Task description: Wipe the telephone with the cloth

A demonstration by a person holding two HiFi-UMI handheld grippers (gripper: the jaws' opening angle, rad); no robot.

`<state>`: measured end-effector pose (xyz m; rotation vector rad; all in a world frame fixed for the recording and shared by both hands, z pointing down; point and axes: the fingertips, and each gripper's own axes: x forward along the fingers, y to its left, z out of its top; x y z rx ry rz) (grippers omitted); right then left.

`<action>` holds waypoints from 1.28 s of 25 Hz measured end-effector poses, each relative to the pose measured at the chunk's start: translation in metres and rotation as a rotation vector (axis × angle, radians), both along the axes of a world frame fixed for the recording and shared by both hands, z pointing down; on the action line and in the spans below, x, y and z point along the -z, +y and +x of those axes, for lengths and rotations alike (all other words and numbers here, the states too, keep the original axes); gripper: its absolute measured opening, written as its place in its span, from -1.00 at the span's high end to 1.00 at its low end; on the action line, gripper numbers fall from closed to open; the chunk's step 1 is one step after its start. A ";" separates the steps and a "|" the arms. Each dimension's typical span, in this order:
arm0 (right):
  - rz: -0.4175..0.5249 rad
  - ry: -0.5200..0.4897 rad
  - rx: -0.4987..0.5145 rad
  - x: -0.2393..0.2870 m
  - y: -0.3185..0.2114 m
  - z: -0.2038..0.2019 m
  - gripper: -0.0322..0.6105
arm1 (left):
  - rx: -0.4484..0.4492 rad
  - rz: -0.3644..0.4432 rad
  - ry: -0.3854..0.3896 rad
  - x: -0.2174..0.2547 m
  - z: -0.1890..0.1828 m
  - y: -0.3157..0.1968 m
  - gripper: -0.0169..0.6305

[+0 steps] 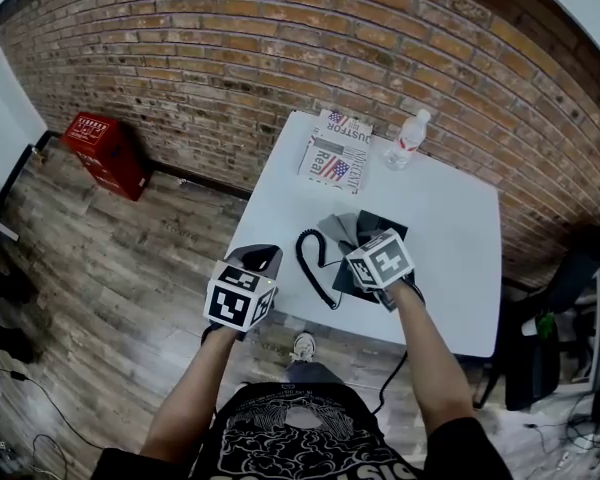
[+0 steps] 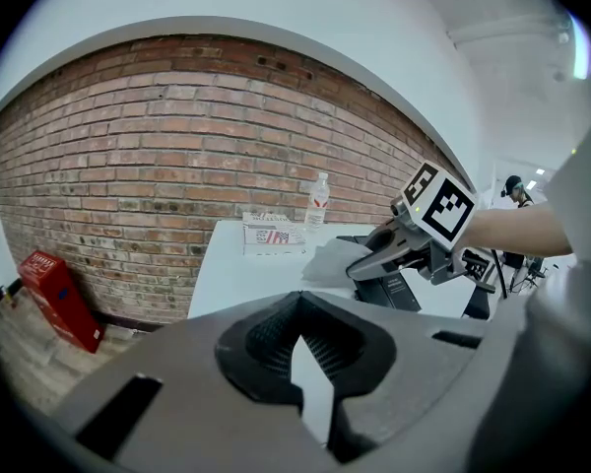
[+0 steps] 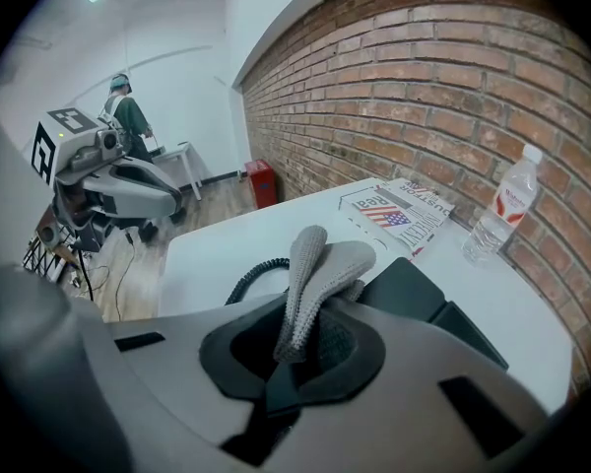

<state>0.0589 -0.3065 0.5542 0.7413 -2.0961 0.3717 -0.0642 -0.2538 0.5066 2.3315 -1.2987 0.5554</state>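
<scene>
A black telephone (image 1: 372,230) with a coiled cord (image 1: 312,263) lies on the white table (image 1: 450,228) near its front edge. My right gripper (image 1: 360,244) hangs over the telephone, shut on a grey knitted cloth (image 1: 338,229). In the right gripper view the cloth (image 3: 320,264) stands up out of the pinched jaws of the right gripper (image 3: 300,348), with the telephone (image 3: 414,299) just beyond. My left gripper (image 1: 264,257) is held off the table's front-left edge, jaws together with nothing between them. The left gripper view looks past my left gripper (image 2: 300,358) at the right gripper (image 2: 374,262).
A folded newspaper (image 1: 335,153) and a clear water bottle (image 1: 405,140) sit at the table's far edge by the brick wall. A red crate (image 1: 108,153) stands on the wooden floor at left. A dark chair (image 1: 570,318) is at right. A person (image 3: 123,111) stands far back.
</scene>
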 end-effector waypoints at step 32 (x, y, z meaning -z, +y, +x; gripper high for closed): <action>-0.068 -0.095 -0.115 -0.037 0.095 -0.014 0.87 | -0.068 -0.001 -0.001 0.001 0.014 0.046 0.93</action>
